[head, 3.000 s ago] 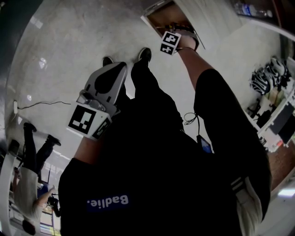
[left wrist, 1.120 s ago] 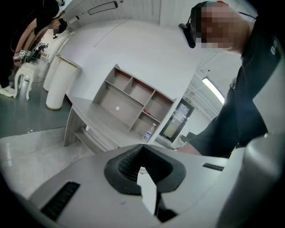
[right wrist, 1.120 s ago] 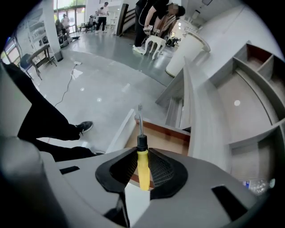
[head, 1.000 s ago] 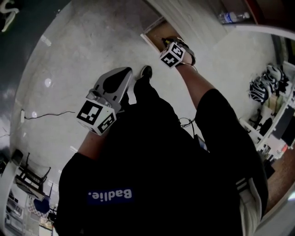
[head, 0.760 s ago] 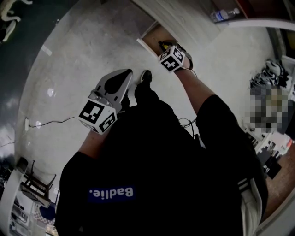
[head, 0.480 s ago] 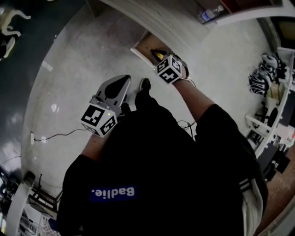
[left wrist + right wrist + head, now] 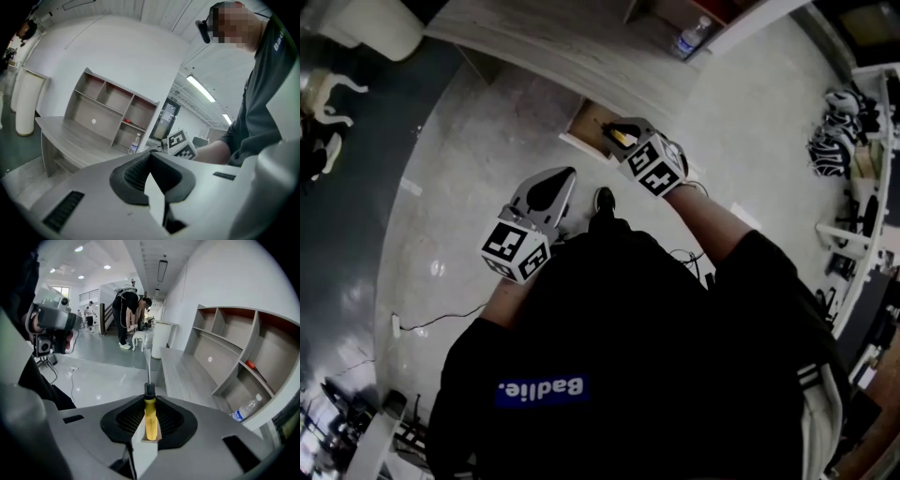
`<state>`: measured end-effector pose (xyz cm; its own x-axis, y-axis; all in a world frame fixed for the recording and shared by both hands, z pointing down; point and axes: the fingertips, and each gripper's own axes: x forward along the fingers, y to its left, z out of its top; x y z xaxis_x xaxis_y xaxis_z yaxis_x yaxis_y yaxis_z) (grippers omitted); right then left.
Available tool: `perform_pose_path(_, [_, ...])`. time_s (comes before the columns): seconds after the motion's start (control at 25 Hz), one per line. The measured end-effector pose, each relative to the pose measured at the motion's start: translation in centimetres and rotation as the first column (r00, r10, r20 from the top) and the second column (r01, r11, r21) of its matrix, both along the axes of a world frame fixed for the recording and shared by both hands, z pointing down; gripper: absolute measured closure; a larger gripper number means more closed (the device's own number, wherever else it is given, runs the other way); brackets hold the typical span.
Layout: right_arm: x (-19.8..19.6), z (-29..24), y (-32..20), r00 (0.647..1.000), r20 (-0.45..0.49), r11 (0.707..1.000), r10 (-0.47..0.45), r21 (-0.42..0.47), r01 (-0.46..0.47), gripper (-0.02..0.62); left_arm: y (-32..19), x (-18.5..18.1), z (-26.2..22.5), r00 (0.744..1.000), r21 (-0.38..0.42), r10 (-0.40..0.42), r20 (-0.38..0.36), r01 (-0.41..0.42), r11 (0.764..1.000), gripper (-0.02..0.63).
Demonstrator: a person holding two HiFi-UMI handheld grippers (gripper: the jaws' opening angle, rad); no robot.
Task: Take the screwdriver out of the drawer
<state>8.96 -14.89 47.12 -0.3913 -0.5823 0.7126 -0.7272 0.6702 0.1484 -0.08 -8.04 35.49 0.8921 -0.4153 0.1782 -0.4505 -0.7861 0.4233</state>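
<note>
We hold the right gripper (image 7: 150, 405) with its jaws clamped on the yellow handle of the screwdriver (image 7: 150, 420), whose metal shaft sticks out ahead of the jaws (the black collar sits just at their tips). In the head view that gripper shows over the open drawer (image 7: 581, 142) beneath the grey tabletop (image 7: 534, 37), above the pale floor (image 7: 469, 187). Our left gripper (image 7: 561, 180) hangs apart from it, near our body, jaws pressed together with nothing between them.
</note>
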Motion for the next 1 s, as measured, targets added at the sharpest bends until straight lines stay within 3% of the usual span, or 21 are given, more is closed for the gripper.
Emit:
perform_pose_path(0.48, [1.2, -8.1, 1.5, 0.974, 0.212, 0.995, 0.076, 0.051, -0.089, 0.499, -1.3, 2.8, -2.0, 0.995, 0.043, 0.102, 0.006, -0.103, 0.994, 0.604])
perform_pose_path(1.0, [0.0, -11.5, 4.1, 0.921, 0.376, 0.987, 0.104, 0.076, -0.143, 0.499, -0.3, 4.1, -2.6, 0.984, 0.056, 0.176, 0.014, -0.176, 0.983, 0.604])
